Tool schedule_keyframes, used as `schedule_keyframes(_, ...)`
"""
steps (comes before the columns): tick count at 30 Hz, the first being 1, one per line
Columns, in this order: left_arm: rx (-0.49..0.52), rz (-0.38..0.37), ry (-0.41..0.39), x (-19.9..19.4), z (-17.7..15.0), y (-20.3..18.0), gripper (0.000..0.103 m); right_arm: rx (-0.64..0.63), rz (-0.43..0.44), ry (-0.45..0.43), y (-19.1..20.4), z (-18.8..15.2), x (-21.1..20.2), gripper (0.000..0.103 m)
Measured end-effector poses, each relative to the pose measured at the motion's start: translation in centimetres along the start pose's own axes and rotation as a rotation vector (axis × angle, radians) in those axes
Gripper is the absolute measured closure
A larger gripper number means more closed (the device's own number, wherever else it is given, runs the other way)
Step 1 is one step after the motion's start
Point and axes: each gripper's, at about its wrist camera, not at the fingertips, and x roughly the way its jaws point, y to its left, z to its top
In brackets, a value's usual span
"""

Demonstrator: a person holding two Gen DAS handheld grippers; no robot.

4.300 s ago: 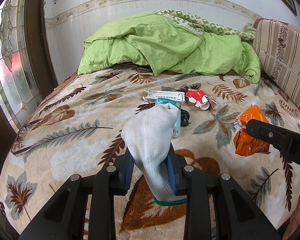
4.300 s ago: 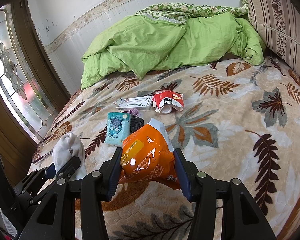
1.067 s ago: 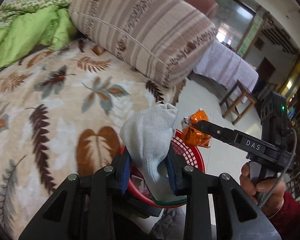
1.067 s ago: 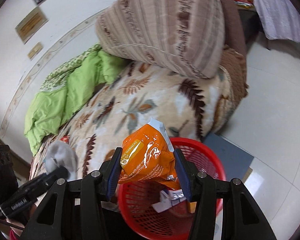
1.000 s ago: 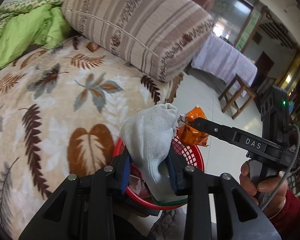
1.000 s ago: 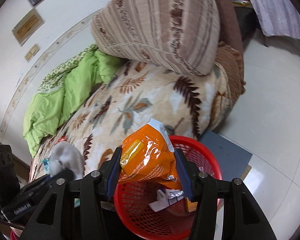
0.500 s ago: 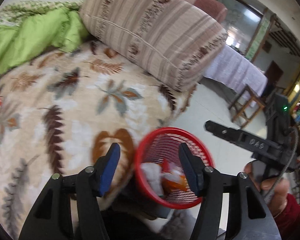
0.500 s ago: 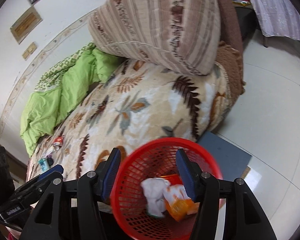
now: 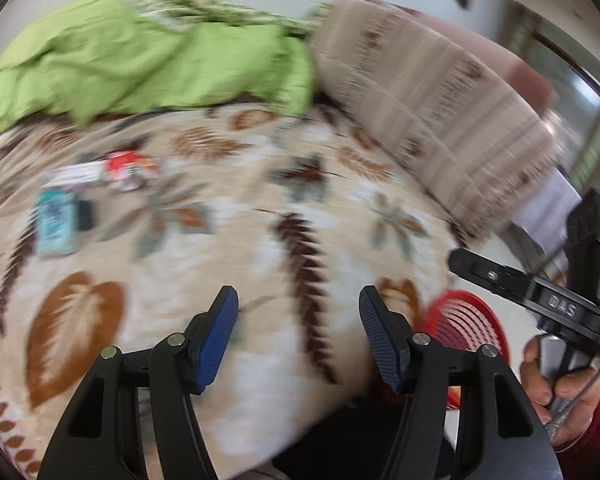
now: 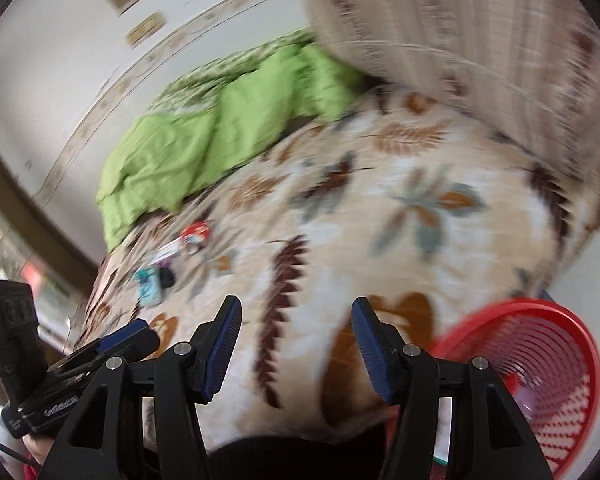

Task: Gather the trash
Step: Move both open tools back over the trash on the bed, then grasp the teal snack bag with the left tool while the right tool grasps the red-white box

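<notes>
Both hands are swinging back over the bed, and the pictures smear with the motion. The left hand-held gripper (image 9: 298, 334) stands about half open with nothing between its blue ribbed pads (image 9: 216, 336); its jaws have just been opening, and only the leaf-patterned fleece blanket (image 9: 220, 248) shows in the gap. The right hand-held gripper (image 10: 296, 346) is parted about the same and just as bare.

The red plastic mesh basket (image 10: 540, 372) sits low off the right edge of the bed, near the person's legs.

The trash still to collect lies in a small cluster well up the blanket, toward the crumpled green quilt (image 9: 140, 60): a teal flat packet (image 9: 56, 222), a small black item (image 9: 86, 214) touching its side, a long white box (image 9: 76, 174) just beyond, and a crumpled red-and-white wrapper (image 9: 126, 170) beside that.

By my reckoning all of it is light. The teal packet looks soft and likely slick, so a pinch across its short width, near one edge, should serve. The box is probably thin card: take it across the narrow faces, gently. The wrapper will crush anywhere. The black piece is too blurred to judge.
</notes>
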Motion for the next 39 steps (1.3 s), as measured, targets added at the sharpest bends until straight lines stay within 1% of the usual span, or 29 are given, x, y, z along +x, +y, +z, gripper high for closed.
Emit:
schedule_keyframes(3, -0.087, 0.089, -0.029, -0.8, 0.4, 4.9, 0.037, -0.055, 0.026, 0.034, 3.1, 0.6, 2.6, 0.042)
schedule_keyframes(4, -0.12, 0.134, -0.041, -1.0, 0.6, 7.0, 0.036, -0.067, 0.035, 0.044, 3.8, 0.7, 3.3, 0.04)
schedule_keyframes(5, -0.138, 0.169, -0.046, -1.0, 0.8, 8.2, 0.036, -0.085, 0.04, 0.06, 4.6, 0.9, 4.2, 0.04)
schedule_keyframes(6, -0.167, 0.223, -0.055, -1.1, 1.1, 10.0, 0.036, -0.101, 0.047, 0.076, 5.6, 1.1, 5.3, 0.04)
schedule_keyframes(8, -0.218, 0.293, -0.068, -1.0, 1.6, 13.3, 0.033, -0.125, 0.065, 0.103, 7.0, 1.4, 7.0, 0.04)
schedule_keyframes(9, -0.241, 0.343, -0.071, -0.7, 1.9, 14.8, 0.033, -0.136, 0.068, 0.116, 7.6, 1.5, 7.8, 0.04)
schedule_keyframes(11, -0.291, 0.386, -0.071, 0.3, 2.8, 17.8, 0.03, -0.146, 0.081, 0.14, 8.8, 2.0, 9.6, 0.04)
schedule_keyframes(13, -0.334, 0.405, -0.056, 1.6, 3.4, 19.8, 0.03, -0.158, 0.095, 0.163, 9.7, 2.3, 11.2, 0.04)
schedule_keyframes(14, -0.343, 0.404, -0.053, 2.3, 3.7, 20.4, 0.03, -0.165, 0.094, 0.173, 10.1, 2.4, 12.0, 0.04)
schedule_keyframes(15, -0.348, 0.421, -0.034, 3.4, 4.2, 21.0, 0.03, -0.167, 0.094, 0.178, 10.4, 2.5, 12.5, 0.04)
schedule_keyframes(19, -0.334, 0.51, 0.009, 6.9, 5.1, 22.3, 0.03, -0.172, 0.097, 0.21, 11.4, 3.3, 15.2, 0.039)
schedule_keyframes(21, -0.322, 0.524, 0.008, 8.0, 5.1, 22.6, 0.03, -0.17, 0.099, 0.222, 11.8, 3.8, 16.5, 0.039)
schedule_keyframes(22, -0.31, 0.549, 0.01, 8.5, 4.9, 22.7, 0.032, -0.171, 0.097, 0.229, 12.0, 4.1, 17.1, 0.039)
schedule_keyframes(23, -0.304, 0.549, 0.009, 8.7, 4.7, 22.8, 0.042, -0.17, 0.098, 0.233, 12.2, 4.4, 17.8, 0.039)
schedule_keyframes(25, -0.307, 0.505, 0.009, 9.0, 4.7, 23.1, 0.059, -0.173, 0.105, 0.256, 13.0, 5.3, 19.4, 0.034)
schedule_keyframes(26, -0.31, 0.497, 0.0, 8.8, 4.8, 23.0, 0.062, -0.173, 0.112, 0.267, 13.3, 5.7, 20.4, 0.034)
schedule_keyframes(27, -0.294, 0.507, -0.011, 8.7, 4.8, 22.7, 0.064, -0.169, 0.12, 0.272, 13.7, 6.1, 21.3, 0.034)
schedule_keyframes(28, -0.279, 0.515, -0.018, 8.6, 4.8, 22.5, 0.067, -0.168, 0.127, 0.275, 14.1, 6.6, 22.2, 0.031)
schedule_keyframes(29, -0.276, 0.511, -0.025, 8.5, 4.6, 22.3, 0.069, -0.168, 0.128, 0.283, 14.6, 7.0, 23.4, 0.029)
schedule_keyframes(32, -0.319, 0.466, -0.046, 7.7, 4.6, 22.6, 0.074, -0.156, 0.141, 0.301, 15.7, 8.1, 26.4, 0.028)
schedule_keyframes(34, -0.343, 0.449, -0.078, 6.8, 4.8, 23.0, 0.074, -0.165, 0.126, 0.322, 16.7, 9.0, 29.3, 0.028)
schedule_keyframes(37, -0.397, 0.414, -0.112, 5.6, 4.7, 23.8, 0.074, -0.171, 0.113, 0.334, 17.7, 10.0, 32.3, 0.028)
schedule_keyframes(39, -0.418, 0.42, -0.128, 4.9, 4.7, 24.3, 0.074, -0.196, 0.095, 0.359, 18.5, 10.5, 34.7, 0.028)
